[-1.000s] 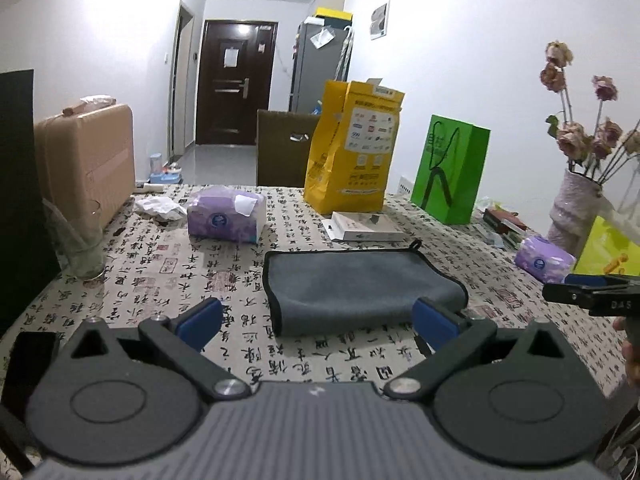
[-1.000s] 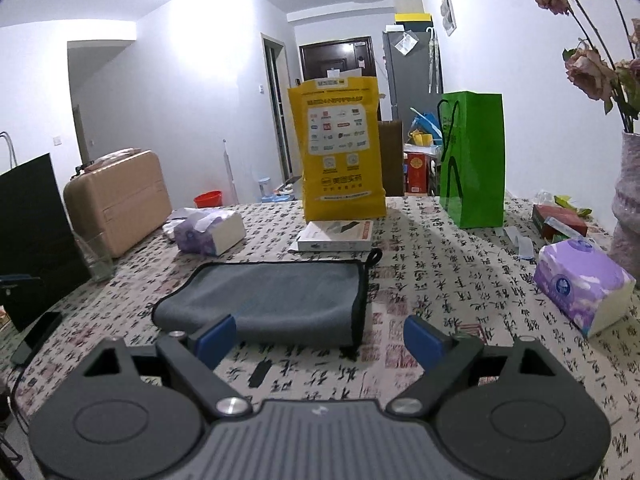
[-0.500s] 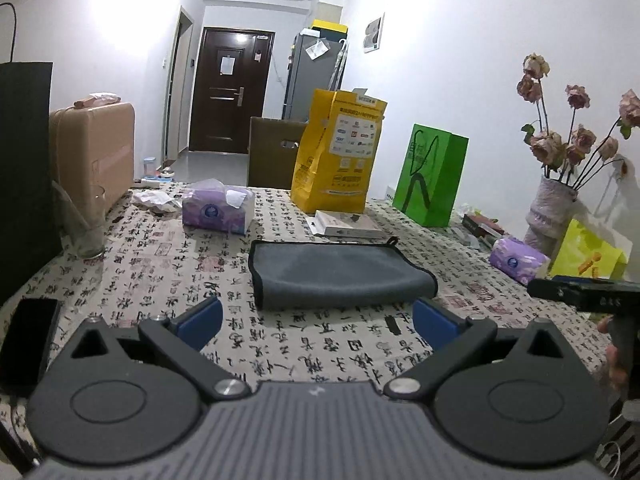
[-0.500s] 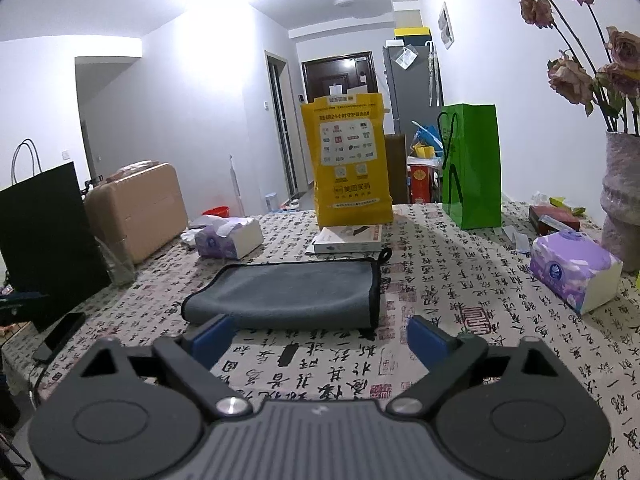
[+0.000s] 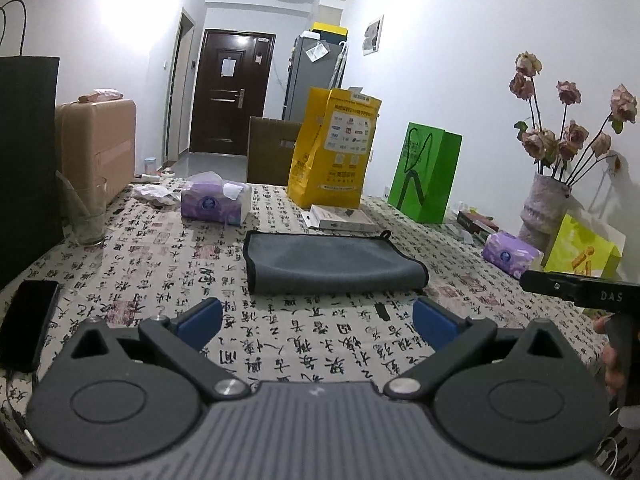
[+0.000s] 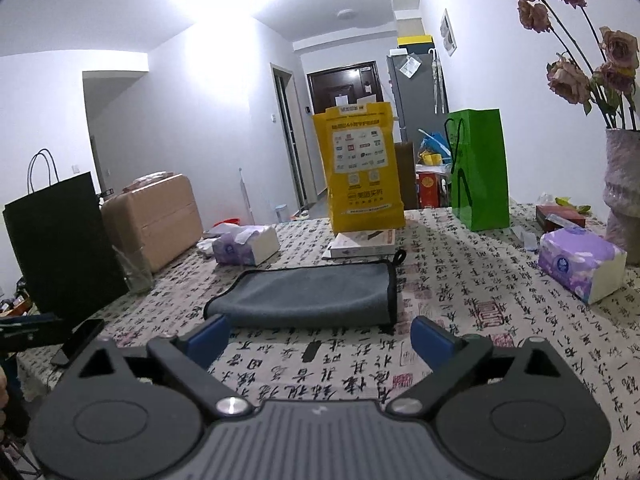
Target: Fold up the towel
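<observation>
A grey towel (image 5: pixel 328 262) with black trim lies folded flat on the patterned tablecloth, mid-table; it also shows in the right wrist view (image 6: pixel 312 294). My left gripper (image 5: pixel 318 320) is open and empty, held back from the towel's near edge. My right gripper (image 6: pixel 320 338) is open and empty, also short of the towel. The right gripper's body shows at the right edge of the left wrist view (image 5: pixel 580 292).
Behind the towel lie a white box (image 5: pixel 340 216), a yellow bag (image 5: pixel 336 152) and a green bag (image 5: pixel 426 172). Tissue packs (image 5: pixel 214 204) (image 6: pixel 580 262), a glass (image 5: pixel 86 216), a phone (image 5: pixel 26 320), a black bag (image 6: pixel 60 240) and a flower vase (image 5: pixel 542 208) ring the table.
Both grippers have drawn back and up from the towel, which now looks smaller and farther. The towel has stayed folded in place. Both stay open.
</observation>
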The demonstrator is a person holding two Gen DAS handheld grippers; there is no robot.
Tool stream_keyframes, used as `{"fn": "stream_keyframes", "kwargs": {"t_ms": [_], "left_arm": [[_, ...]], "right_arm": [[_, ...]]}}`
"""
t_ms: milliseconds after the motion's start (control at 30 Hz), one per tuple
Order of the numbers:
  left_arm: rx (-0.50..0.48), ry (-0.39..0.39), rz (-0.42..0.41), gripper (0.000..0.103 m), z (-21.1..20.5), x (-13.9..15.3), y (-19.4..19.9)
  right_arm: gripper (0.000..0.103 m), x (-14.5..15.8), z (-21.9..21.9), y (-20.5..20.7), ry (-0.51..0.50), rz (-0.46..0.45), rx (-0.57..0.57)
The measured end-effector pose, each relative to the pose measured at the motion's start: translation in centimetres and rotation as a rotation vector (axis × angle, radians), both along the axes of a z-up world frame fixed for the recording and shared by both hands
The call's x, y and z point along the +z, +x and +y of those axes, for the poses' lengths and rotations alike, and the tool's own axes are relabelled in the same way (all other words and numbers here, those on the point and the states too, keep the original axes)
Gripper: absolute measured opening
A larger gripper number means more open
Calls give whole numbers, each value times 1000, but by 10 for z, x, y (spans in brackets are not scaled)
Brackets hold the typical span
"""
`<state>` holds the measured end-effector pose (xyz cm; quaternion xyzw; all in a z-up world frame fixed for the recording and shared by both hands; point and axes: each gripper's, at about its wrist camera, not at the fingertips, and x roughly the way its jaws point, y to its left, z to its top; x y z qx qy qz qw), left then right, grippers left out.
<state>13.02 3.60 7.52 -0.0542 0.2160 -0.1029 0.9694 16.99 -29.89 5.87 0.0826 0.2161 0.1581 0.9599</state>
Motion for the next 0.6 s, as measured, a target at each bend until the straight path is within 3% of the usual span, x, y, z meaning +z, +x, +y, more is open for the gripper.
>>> {"fn": "stream_keyframes", "kwargs": {"t_ms": [333,600], "left_arm": [[26,35,-46,103,-1,-5,-41],[57,80,-31,103,0,-16,-56]], "right_arm": [[98,0,19,-47,-37,-41,26],[100,-10,41,-83,-76,-48,71]]}}
